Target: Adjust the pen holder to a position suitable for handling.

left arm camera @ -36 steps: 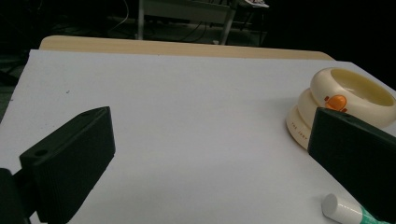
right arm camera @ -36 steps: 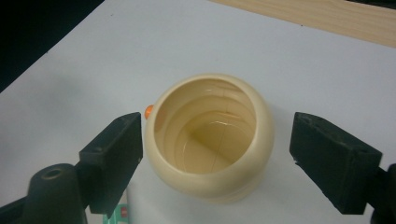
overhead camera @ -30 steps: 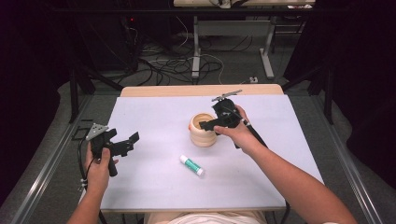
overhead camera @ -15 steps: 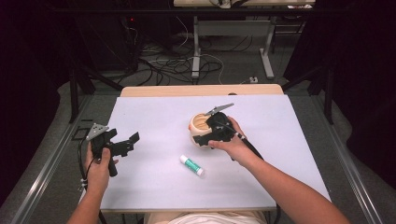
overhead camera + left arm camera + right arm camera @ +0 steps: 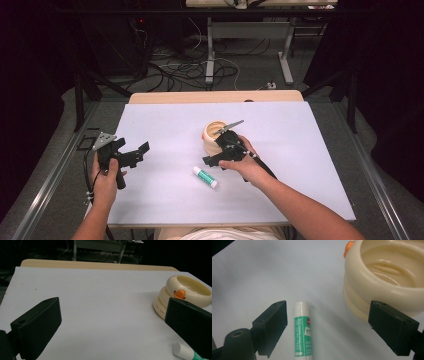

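Over on the left, the left gripper [image 5: 131, 156] sits with its jaws wide and empty, well apart from the action. Mid-table lies the glue stick [image 5: 205, 177], flat on the white table [image 5: 310, 150], just in front of the cream bowl [image 5: 212, 134]. The right gripper [image 5: 216, 161] hovers right above it, jaws spread wide, nothing held. The stick runs lengthwise between those jaws, off-centre, close by one jaw.

The glue stick [image 5: 302, 330] is a white tube with a green printed label and a ribbed white cap. It lies flat on the white worktop [image 5: 262, 272], lengthwise between the spread jaws of the right hand-held gripper [image 5: 327, 325], just beside its left jaw in the right gripper view, and untouched by either jaw.
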`<state>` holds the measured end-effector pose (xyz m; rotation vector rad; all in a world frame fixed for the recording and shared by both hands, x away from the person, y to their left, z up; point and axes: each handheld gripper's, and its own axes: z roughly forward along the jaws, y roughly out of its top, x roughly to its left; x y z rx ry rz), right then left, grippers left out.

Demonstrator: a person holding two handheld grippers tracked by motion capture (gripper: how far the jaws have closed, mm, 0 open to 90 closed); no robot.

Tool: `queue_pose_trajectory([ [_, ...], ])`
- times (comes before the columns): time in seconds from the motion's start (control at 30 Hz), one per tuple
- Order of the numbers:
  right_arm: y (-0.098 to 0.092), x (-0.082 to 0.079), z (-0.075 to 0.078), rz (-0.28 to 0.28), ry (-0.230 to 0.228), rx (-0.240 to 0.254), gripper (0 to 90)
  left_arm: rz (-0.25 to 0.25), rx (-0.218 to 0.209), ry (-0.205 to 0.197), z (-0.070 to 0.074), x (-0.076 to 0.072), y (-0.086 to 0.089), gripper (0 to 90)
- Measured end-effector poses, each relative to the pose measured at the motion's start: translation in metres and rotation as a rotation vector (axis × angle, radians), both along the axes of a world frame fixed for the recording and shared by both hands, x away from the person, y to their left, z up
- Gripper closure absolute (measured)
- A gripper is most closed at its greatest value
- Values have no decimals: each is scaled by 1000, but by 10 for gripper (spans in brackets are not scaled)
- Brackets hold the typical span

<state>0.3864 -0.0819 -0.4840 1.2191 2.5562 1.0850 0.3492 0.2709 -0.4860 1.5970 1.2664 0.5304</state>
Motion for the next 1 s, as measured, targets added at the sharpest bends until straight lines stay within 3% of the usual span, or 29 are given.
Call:
queue_pose_trajectory([
  [0.03,2,-1,-2,-1,-3,9,153,0,1,0,0,0,0,5],
  [0.07,3,-2,-2,8,25,-7,153,0,1,0,0,0,0,5],
  [0.1,4,-2,-4,12,9,-12,153,0,0,-1,0,0,0,5],
  [0.17,7,-4,-5,18,23,-33,154,-1,2,-1,0,0,0,5],
  [0.23,10,-5,-9,16,15,-20,156,0,0,-1,0,0,0,5],
  [0.3,13,-8,-9,2,47,-27,175,0,-1,-2,0,0,0,5],
  [0.37,15,-7,-12,14,46,-23,190,-1,1,-3,0,0,-1,5],
  [0.67,23,-8,-19,-3,50,-90,291,0,3,-4,1,0,-1,5],
  [1.0,29,-5,-27,-13,96,-94,368,0,8,-3,0,0,-1,5],
])
